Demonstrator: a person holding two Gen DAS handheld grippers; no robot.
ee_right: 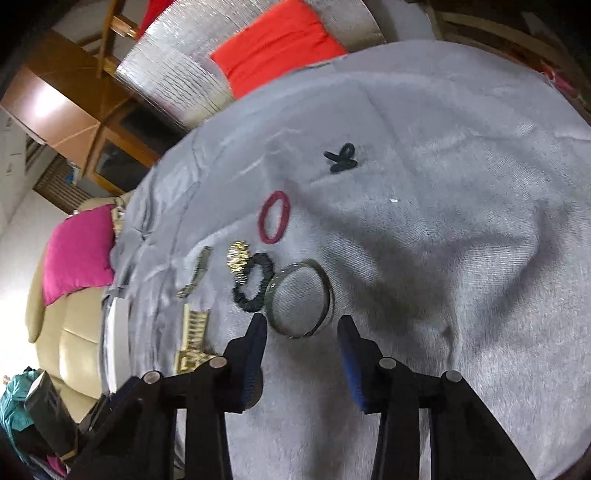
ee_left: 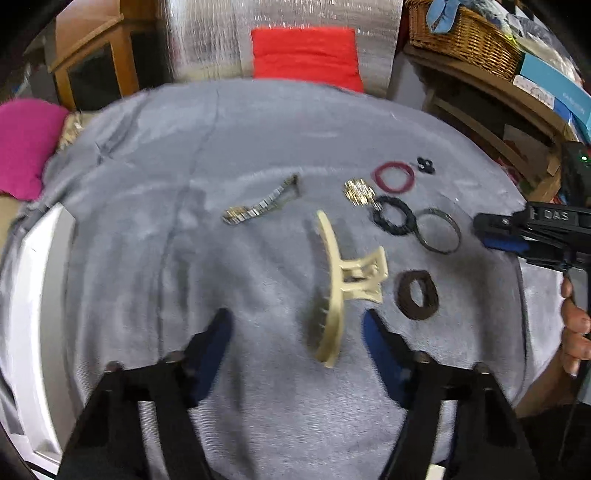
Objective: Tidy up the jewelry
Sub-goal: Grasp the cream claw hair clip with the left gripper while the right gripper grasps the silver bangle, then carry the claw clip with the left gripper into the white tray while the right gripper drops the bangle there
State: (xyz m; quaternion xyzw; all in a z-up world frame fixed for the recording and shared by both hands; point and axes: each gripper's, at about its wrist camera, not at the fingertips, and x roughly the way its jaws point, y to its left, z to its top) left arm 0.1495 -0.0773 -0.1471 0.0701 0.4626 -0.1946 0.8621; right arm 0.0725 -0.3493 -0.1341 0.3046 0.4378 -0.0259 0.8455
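Grey cloth (ee_left: 258, 122) covers the work surface, wrinkled, with a white tray (ee_left: 33, 295) at its left edge. Behind it: silver foil panel (ee_left: 221, 37), red cushion (ee_left: 306, 55), pink cushion (ee_left: 22, 147), wicker basket (ee_left: 465, 33) on a wooden shelf.

Items on the cloth, largest first:
- Left gripper (ee_left: 297, 325): jaws apart, nothing pressed between them; blue pads (ee_left: 218, 343) hang above the cloth on either side of the clip's near end.
- Right gripper (ee_right: 301, 332): jaws apart, empty, tips just short of the bangle; a hand (ee_left: 574, 328) holds it.
- Cream claw clip (ee_left: 340, 288): centre of the cloth, lying on its side.
- Watch band (ee_left: 258, 205): metal links, left of the clip's far end, well apart from the other pieces.
- Silver bangle (ee_right: 299, 299): flat, touching the black scrunchie.
- Black scrunchie (ee_right: 253, 282): between bangle and gold piece.
- Brown hair tie (ee_left: 417, 293): just right of the clip.
- Red hair tie (ee_right: 274, 218): beyond the scrunchie, lying alone.
- Gold piece (ee_left: 357, 192): small, glittering, type unclear; touches the scrunchie.
- Dark elastics (ee_right: 341, 158): small tangle, farthest out.
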